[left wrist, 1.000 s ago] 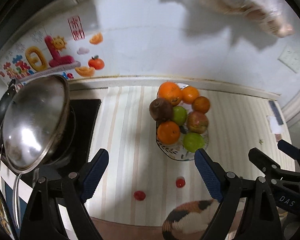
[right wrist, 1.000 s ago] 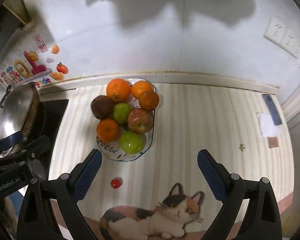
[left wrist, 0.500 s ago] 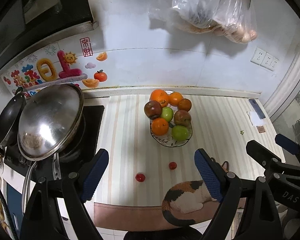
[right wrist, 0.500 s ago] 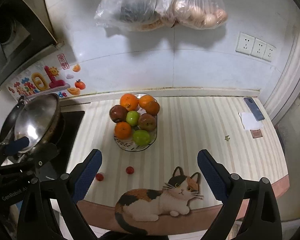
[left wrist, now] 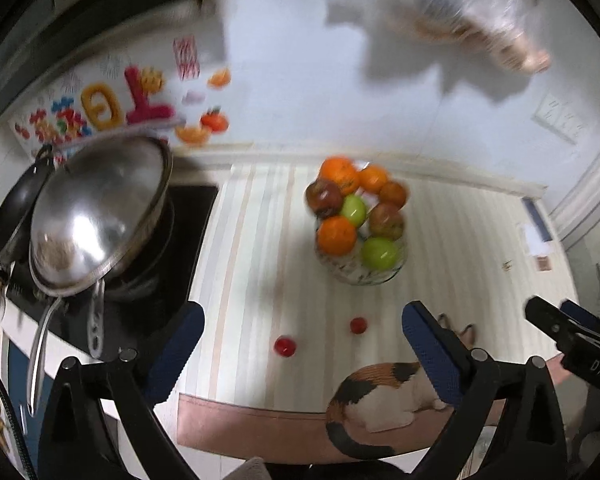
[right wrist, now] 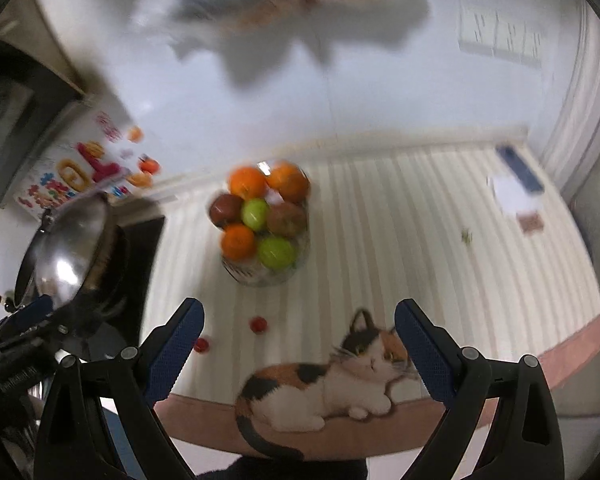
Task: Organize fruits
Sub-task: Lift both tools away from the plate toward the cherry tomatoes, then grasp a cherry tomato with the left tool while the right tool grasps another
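A glass fruit bowl stands on the striped counter mat, piled with oranges, green apples and red apples. Two small red fruits lie loose on the mat in front of it, also in the right wrist view. My left gripper is open and empty, above the counter's front edge, well short of the fruit. My right gripper is open and empty, over the cat picture on the mat. The right gripper's body shows in the left wrist view.
A steel wok lid leans on the black stove at the left, with a pan handle pointing toward me. Plastic bags hang on the white wall. Small papers lie at the counter's right end.
Both views pulled far back half a second ago and have now come closer to the counter again; the frames are motion-blurred. The fruits and bowl have not moved. Both grippers stayed open.
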`<state>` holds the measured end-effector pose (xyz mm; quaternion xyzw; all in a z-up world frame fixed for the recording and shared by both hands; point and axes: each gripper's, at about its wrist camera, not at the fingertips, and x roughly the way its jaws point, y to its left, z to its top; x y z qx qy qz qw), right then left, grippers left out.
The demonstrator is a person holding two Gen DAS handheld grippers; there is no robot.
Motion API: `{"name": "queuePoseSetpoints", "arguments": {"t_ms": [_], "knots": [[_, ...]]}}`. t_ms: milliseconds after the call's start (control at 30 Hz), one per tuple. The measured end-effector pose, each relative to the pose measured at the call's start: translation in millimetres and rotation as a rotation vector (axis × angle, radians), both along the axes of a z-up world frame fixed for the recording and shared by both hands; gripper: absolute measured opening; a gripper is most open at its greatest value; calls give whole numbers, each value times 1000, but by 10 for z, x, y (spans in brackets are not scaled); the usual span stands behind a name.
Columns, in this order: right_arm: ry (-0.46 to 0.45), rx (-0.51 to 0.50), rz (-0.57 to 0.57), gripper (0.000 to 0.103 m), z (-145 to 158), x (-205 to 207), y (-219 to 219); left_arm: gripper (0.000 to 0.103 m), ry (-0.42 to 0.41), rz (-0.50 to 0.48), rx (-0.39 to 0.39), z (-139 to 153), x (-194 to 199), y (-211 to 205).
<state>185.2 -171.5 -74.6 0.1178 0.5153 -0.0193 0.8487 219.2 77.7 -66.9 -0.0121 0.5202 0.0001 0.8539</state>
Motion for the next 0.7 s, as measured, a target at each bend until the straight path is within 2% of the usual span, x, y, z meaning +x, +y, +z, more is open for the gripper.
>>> {"name": "queuePoseSetpoints", "arguments": {"t_ms": [100,167,200,333,533,700], "knots": [[102,35,-18,98,-482,91,-159,102,71,19,19,-349,94,33],[162,85,-6,88,-815,159,-181,101,128,40,33,-623,150,73],[180,113,11,77,-980,212,-152,101,159,54,39,-758,177,103],[232,208,73,62,-1451,407,39,101,272,111,65,-1261,273,226],[279,207,214,61,-1891,773,626,101,348,148,77,-1728,331,378],[330,156,287,61,-2176,947,985,97,381,148,53,-1902,338,418]]}}
